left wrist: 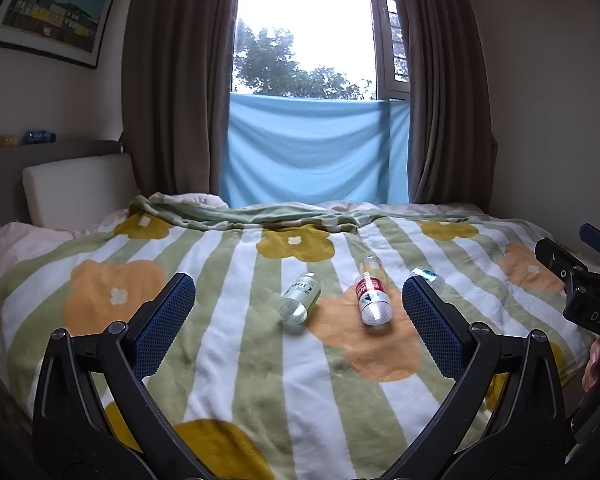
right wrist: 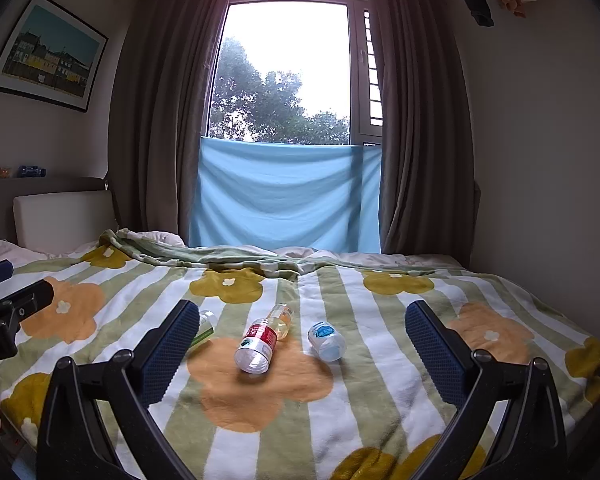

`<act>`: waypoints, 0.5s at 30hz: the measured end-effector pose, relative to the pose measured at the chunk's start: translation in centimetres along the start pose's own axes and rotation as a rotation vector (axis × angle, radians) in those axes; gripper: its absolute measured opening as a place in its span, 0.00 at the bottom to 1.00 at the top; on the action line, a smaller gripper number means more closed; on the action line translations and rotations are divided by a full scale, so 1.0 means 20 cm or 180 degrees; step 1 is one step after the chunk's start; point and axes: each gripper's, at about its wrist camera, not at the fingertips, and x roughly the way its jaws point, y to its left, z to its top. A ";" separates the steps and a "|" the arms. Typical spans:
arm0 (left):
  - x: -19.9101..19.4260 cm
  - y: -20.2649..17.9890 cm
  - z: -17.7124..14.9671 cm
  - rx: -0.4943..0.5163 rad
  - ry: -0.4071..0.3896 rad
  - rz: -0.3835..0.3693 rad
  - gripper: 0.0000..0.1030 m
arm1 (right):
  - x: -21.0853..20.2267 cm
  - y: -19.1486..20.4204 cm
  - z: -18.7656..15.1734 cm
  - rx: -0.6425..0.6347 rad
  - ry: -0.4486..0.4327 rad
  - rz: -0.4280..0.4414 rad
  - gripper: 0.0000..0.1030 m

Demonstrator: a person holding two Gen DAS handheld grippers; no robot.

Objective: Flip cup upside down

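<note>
Now both spread wide, left gripper (left wrist: pixel 298 312) and right gripper (right wrist: pixel 302 338), holding nothing. Lying sideways mid-blanket (right wrist: pixel 380 380): red cup (right wrist: pixel 257 346), seemingly light, thin, slippery; best pinched mid-body, gently.

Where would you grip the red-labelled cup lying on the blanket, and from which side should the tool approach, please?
I would take the red-labelled cup across its labelled middle, coming from above with the open right tool and one finger on each long side. It lies on its side, clear end towards the camera, so the round flanks are exposed. The yellowish bottle sits close behind, so stay off the far end.
</note>
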 end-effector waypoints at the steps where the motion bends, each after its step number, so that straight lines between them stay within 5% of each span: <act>1: 0.00 0.00 0.00 -0.0003 0.0002 0.0000 1.00 | 0.00 0.00 0.00 -0.0001 0.0000 0.0002 1.00; 15: 0.01 0.01 -0.01 -0.0027 0.0020 -0.0004 1.00 | -0.01 0.04 -0.01 -0.0015 0.0009 0.0018 1.00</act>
